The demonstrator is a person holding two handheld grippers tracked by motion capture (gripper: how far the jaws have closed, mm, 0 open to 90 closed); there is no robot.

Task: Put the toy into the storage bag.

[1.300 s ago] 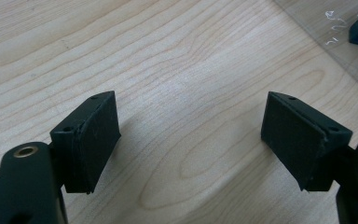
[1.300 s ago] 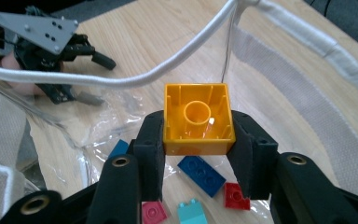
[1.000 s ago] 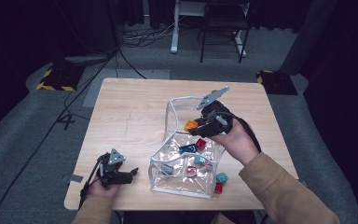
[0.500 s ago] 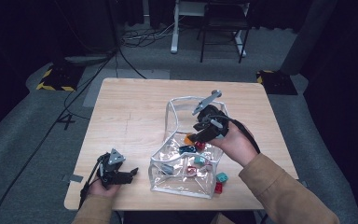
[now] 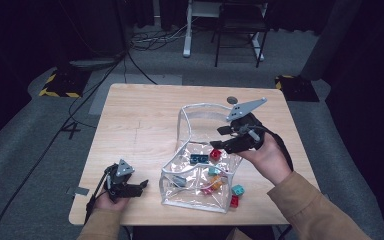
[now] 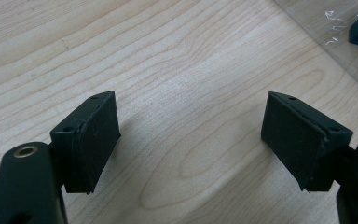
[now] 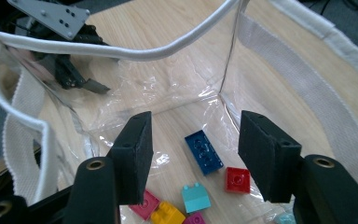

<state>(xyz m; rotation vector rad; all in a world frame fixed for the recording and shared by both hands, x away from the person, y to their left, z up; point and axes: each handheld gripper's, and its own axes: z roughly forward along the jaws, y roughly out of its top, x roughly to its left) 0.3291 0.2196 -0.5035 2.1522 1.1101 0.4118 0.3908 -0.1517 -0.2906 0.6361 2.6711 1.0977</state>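
A clear plastic bag (image 5: pixel 200 175) with white trim stands open on the wooden table (image 5: pixel 140 115) and holds several coloured bricks. My right gripper (image 5: pixel 216 138) hovers at the bag's mouth; its jaws have just been opening and nothing is between them. In the right gripper view my right gripper (image 7: pixel 196 128) looks down on a blue brick (image 7: pixel 204 152), a red brick (image 7: pixel 237 179) and a teal brick (image 7: pixel 196 197) on the bag's floor. My left gripper (image 5: pixel 143 187) rests near the table's front left, open; in its own view my left gripper (image 6: pixel 191 116) frames bare wood.
A teal brick (image 5: pixel 238 190) and a red brick (image 5: pixel 233 201) lie by the bag's front right corner. A corner of the bag (image 6: pixel 335 28) shows at the top right of the left gripper view. Cables, a chair and a desk frame stand on the floor beyond the table.
An orange brick that sat at the right gripper's tips a second ago is gone from them. The jaws have opened and the right hand has shifted over the bag. The left gripper has stayed put.
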